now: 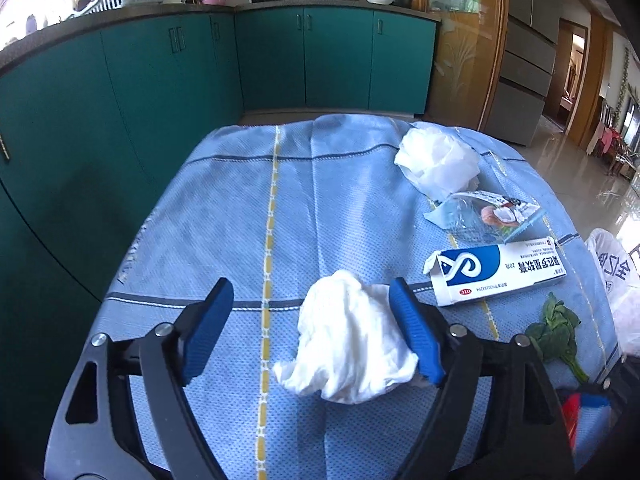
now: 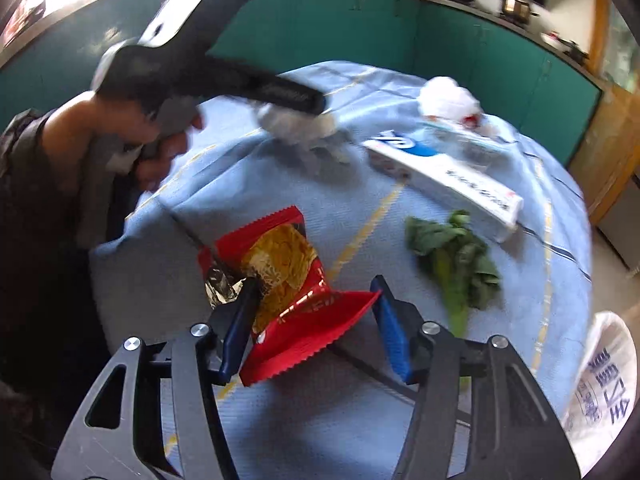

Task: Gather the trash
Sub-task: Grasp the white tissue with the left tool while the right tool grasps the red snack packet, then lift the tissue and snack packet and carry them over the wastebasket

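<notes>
Left wrist — blue tablecloth (image 1: 240, 200), teal cabinets (image 1: 160, 80)

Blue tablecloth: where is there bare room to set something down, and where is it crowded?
Bare: the blue checked tablecloth from its cabinet-side edge to the crumpled white tissue, and the far middle up to the white plastic bag. Crowded: the other side, where the clear snack wrapper, white-and-blue medicine box, green leaf and red wrapper sit.

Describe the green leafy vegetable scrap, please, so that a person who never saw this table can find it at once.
Start at the table with the light blue checked cloth. Along one edge lies the long white and blue cardboard box; the wilted dark green leaf scrap with a pale stalk rests beside it. It is the only green, organic piece among paper and wrappers.
</notes>
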Motion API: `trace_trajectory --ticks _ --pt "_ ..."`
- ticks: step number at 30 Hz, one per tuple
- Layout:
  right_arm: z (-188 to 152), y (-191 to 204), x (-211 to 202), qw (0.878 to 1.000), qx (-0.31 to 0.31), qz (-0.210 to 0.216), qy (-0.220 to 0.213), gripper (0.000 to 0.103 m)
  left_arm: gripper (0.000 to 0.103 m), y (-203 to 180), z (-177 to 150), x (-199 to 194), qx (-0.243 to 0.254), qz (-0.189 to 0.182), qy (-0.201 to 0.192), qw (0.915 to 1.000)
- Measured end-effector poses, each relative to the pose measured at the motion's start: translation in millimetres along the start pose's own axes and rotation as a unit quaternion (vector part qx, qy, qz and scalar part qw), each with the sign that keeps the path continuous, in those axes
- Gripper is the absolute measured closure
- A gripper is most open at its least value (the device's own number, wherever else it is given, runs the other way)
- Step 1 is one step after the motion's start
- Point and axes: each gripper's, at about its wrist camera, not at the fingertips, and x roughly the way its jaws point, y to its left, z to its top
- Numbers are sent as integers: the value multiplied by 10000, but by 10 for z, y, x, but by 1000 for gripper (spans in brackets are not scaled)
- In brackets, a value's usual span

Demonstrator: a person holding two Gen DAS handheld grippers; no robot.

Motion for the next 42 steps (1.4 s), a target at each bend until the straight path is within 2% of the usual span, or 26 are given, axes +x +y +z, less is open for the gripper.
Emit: trace_trajectory --ticks 4,6,8,9,10,11,16,21,24,26,28,29,35,42 --pt "-1 -172 -10 9992 345 -173 29 46 21 -51 -44 72 52 -176 186 9997" --pt "0 -191 -10 9991 377 -215 11 42 24 -82 -56 100 90 -243 244 9994" --pt "20 -162 -24 9990 291 -332 -97 36 39 -114 -70 105 163 -273 280 9991" --pt "21 -156 -37 9989 254 -373 -141 33 43 -129 -78 110 189 -315 311 9988" --pt "32 -129 -44 9986 194 -445 -208 25 51 -145 -85 115 216 -380 342 9985" --pt "36 -106 -45 9984 135 -484 -248 20 54 -161 -89 113 238 -404 349 9983" --pt "37 -59 77 9983 -12 -579 -56 20 58 -234 -79 8 406 -364 114 9984" --pt "40 -20 122 9992 7 -406 -30 20 58 -316 -46 -154 566 -302 -251 9976" --pt "40 -13 149 9997 23 -263 -1 25 58 -369 -36 -248 685 -263 -492 9961" --pt "45 -9 146 9999 60 -142 -9 38 58 -392 -29 -297 719 -268 -613 9952" --pt "38 7 138 9999 57 -120 -16 41 58 -408 -23 -333 733 -277 -736 9942" --pt "42 15 135 10000 38 -84 -28 46 58 -411 -21 -351 734 -275 -790 9938" --pt "19 33 78 9999 45 -57 -92 49 58 -426 -8 -411 775 -261 -978 9918" --pt "21 -6 11 9999 31 -14 -153 47 58 -392 -10 -415 744 -258 -995 9919"
